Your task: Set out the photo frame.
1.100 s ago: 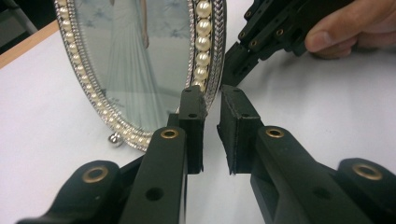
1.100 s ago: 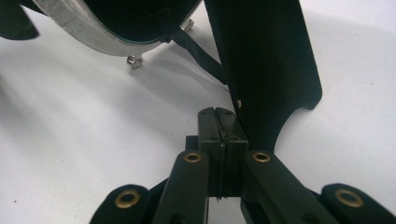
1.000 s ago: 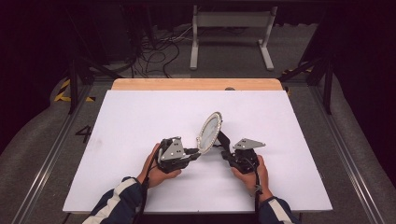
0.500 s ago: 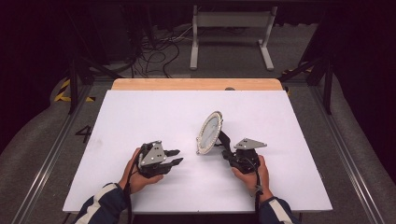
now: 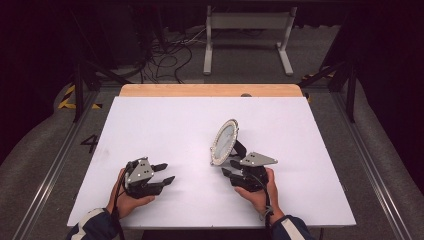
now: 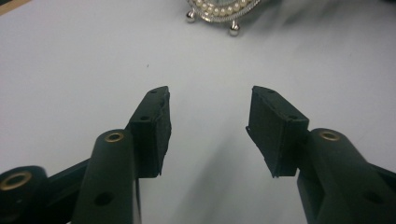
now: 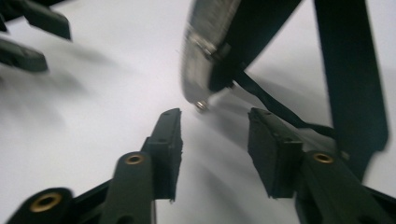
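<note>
An oval silver frame (image 5: 224, 141) edged with pearls stands upright on the white table (image 5: 165, 120), propped by its black back leg (image 7: 350, 70). My right gripper (image 5: 229, 167) sits just behind the frame's base near its lower edge (image 7: 205, 56). Its jaws have just been opening and nothing is between them (image 7: 215, 116). My left gripper (image 5: 167, 173) rests well to the left, pointing at the frame's small ball feet (image 6: 223, 10). Its jaws have also just been opening, and only bare table lies between them (image 6: 210, 100).
A wooden strip (image 5: 210, 90) runs along the table's far edge. Beyond it on the dark floor are loose cables (image 5: 165, 55) and a white metal stand (image 5: 247, 30). Metal rails (image 5: 50, 170) flank the table on both sides.
The left gripper let go of the frame, drew away to the left and opened. The right gripper opened and backed slightly off the frame, which now stands by itself.
</note>
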Action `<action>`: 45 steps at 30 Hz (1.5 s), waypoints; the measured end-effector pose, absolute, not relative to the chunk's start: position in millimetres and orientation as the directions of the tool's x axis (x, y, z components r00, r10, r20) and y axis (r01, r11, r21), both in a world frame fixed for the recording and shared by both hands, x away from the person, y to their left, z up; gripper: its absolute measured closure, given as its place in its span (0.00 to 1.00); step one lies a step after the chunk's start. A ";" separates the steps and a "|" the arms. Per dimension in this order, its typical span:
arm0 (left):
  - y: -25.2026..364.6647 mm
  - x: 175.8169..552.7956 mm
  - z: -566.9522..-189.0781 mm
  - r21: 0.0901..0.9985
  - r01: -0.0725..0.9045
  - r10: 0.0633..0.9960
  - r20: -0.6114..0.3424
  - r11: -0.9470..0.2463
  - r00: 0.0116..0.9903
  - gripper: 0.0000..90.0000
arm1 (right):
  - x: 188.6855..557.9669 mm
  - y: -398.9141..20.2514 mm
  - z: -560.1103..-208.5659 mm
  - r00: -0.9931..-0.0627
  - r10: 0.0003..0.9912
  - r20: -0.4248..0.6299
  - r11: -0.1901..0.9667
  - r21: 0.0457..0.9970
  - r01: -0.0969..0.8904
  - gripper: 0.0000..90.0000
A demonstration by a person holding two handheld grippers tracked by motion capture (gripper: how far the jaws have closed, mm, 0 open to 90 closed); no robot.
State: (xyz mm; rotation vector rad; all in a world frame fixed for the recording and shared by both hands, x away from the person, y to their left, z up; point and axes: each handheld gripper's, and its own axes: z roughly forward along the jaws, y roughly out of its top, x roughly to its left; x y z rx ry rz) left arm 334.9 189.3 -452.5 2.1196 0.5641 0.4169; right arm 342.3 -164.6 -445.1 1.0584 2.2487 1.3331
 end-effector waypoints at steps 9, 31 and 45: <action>187.5 335.8 -456.4 0.805 0.268 0.552 0.086 -0.529 0.829 0.33 | 351.0 -146.4 -451.8 -0.629 0.775 0.065 0.263 0.871 0.415 0.47; 190.6 334.4 -459.8 0.790 0.276 0.563 0.104 -0.548 0.820 0.28 | 367.7 -137.4 -435.4 -0.551 0.818 0.163 0.138 0.875 0.463 0.48; 192.1 332.1 -459.5 0.783 0.275 0.564 0.114 -0.557 0.817 0.27 | 371.2 -135.9 -443.6 -0.567 0.809 0.153 0.178 0.856 0.485 0.64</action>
